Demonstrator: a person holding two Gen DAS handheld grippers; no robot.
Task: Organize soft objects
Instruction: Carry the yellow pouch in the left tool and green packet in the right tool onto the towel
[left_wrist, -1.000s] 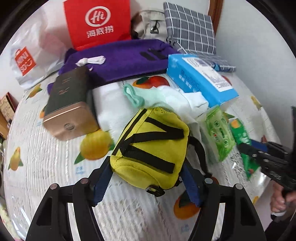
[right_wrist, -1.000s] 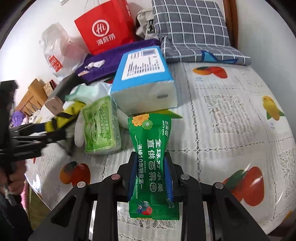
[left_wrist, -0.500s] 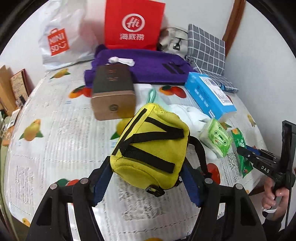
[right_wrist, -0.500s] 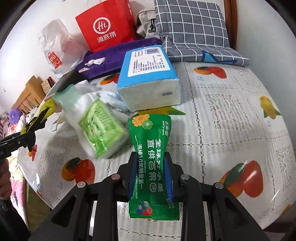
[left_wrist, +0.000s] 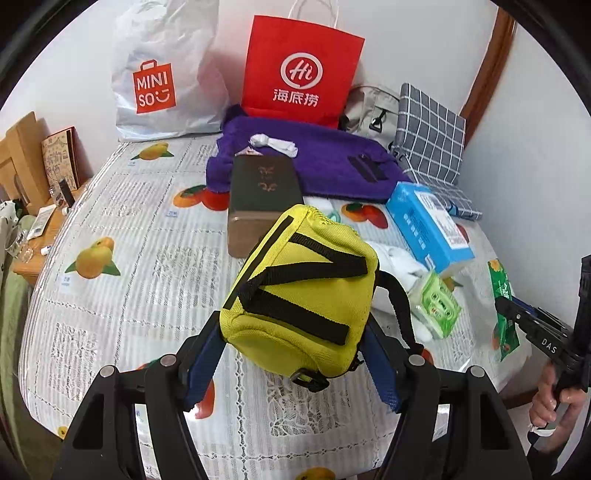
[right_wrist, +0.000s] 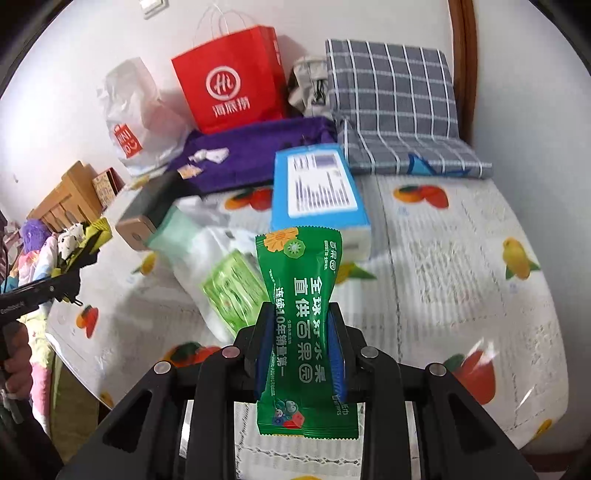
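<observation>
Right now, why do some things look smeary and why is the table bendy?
Right wrist view: the light green pack and the tablecloth are smeared by motion blur, while the dark green packet in the right gripper stays sharp. Left wrist view: mostly sharp, yellow pouch crisp. Both views: the fisheye lens curves the table edge and darkens the corners.

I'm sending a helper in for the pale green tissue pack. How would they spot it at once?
On the fruit-print tablecloth, find the blue tissue box. Beside it, nearer the table edge, the pale green tissue pack leans on white cloth. It lies loose, unlike the darker green packet in the right claw.
</observation>
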